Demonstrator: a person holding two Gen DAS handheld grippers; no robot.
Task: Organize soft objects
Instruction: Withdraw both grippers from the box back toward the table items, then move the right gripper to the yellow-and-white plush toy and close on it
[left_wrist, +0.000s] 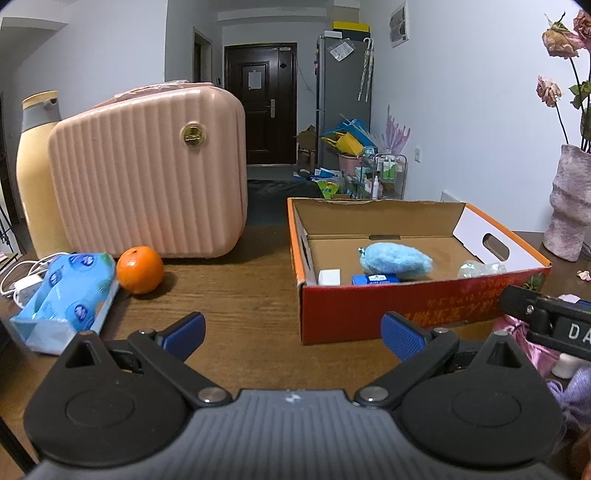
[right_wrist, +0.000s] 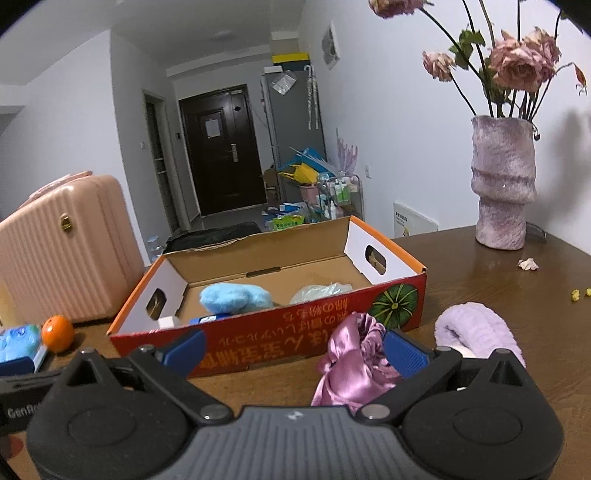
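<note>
An open cardboard box (left_wrist: 406, 306) (right_wrist: 266, 339) with red sides stands on the brown table. Inside lie a fluffy light-blue toy (left_wrist: 395, 260) (right_wrist: 234, 297), a crumpled clear bag (right_wrist: 319, 291) (left_wrist: 478, 269), a small white block (left_wrist: 328, 277) and a blue packet (left_wrist: 375, 279). A pink satin scrunchie (right_wrist: 351, 363) and a lilac fuzzy slipper (right_wrist: 476, 330) lie in front of the box. My right gripper (right_wrist: 295, 349) is open, its right finger beside the scrunchie. My left gripper (left_wrist: 293, 330) is open and empty over bare table, left of the box. A blue tissue pack (left_wrist: 68, 291) (right_wrist: 18, 343) lies at the left.
An orange (left_wrist: 139, 269) (right_wrist: 57, 332) sits by a pink ribbed case (left_wrist: 147, 184) (right_wrist: 62, 251). Behind the case stands a yellow bottle (left_wrist: 35, 177). A lilac vase (right_wrist: 502, 184) (left_wrist: 569, 206) of dried roses is at the far right. White cables (left_wrist: 22, 280) lie at the left edge.
</note>
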